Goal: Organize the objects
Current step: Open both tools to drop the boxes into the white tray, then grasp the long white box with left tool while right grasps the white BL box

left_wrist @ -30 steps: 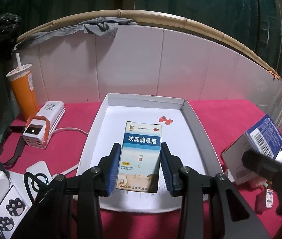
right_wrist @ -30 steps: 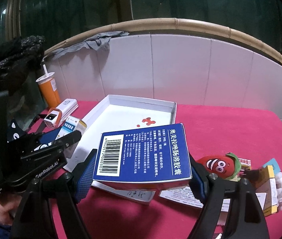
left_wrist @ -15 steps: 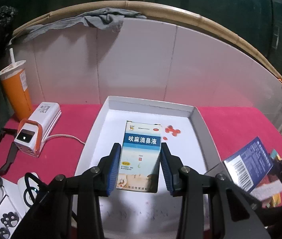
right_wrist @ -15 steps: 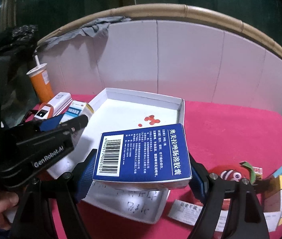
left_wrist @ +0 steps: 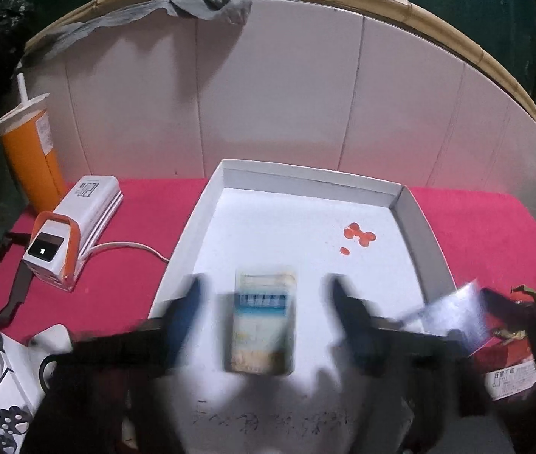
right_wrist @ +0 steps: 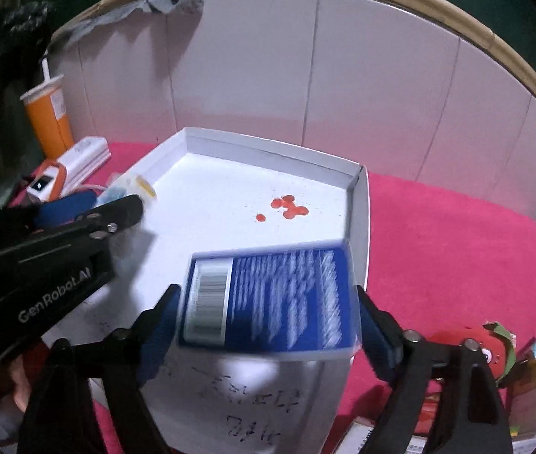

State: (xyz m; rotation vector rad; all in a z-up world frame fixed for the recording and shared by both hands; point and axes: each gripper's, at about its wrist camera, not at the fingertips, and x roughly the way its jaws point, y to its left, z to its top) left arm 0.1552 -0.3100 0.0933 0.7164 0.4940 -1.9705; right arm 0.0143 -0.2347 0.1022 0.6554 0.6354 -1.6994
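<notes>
A small white and blue medicine box [left_wrist: 262, 325] lies in the white tray [left_wrist: 305, 178], blurred by motion. My left gripper [left_wrist: 264, 310] is open, its blue pads wide apart on either side of the box and clear of it. My right gripper [right_wrist: 268, 314] is shut on a large blue box [right_wrist: 271, 302] with a barcode and holds it over the tray's right part [right_wrist: 360, 227]. The left gripper also shows in the right wrist view [right_wrist: 90, 212], with the small box [right_wrist: 128, 189] just beyond it. The blue box also shows in the left wrist view [left_wrist: 453, 317].
An orange cup with a straw [left_wrist: 31, 155] and a white and orange charger [left_wrist: 71, 223] stand left of the tray on the red cloth. A red plush toy [right_wrist: 472, 348], small boxes and papers lie at the right. A white tiled wall [left_wrist: 305, 94] stands behind.
My left gripper has opened and let go of the small box, which now lies in the tray. My right gripper has carried the blue box over the tray.
</notes>
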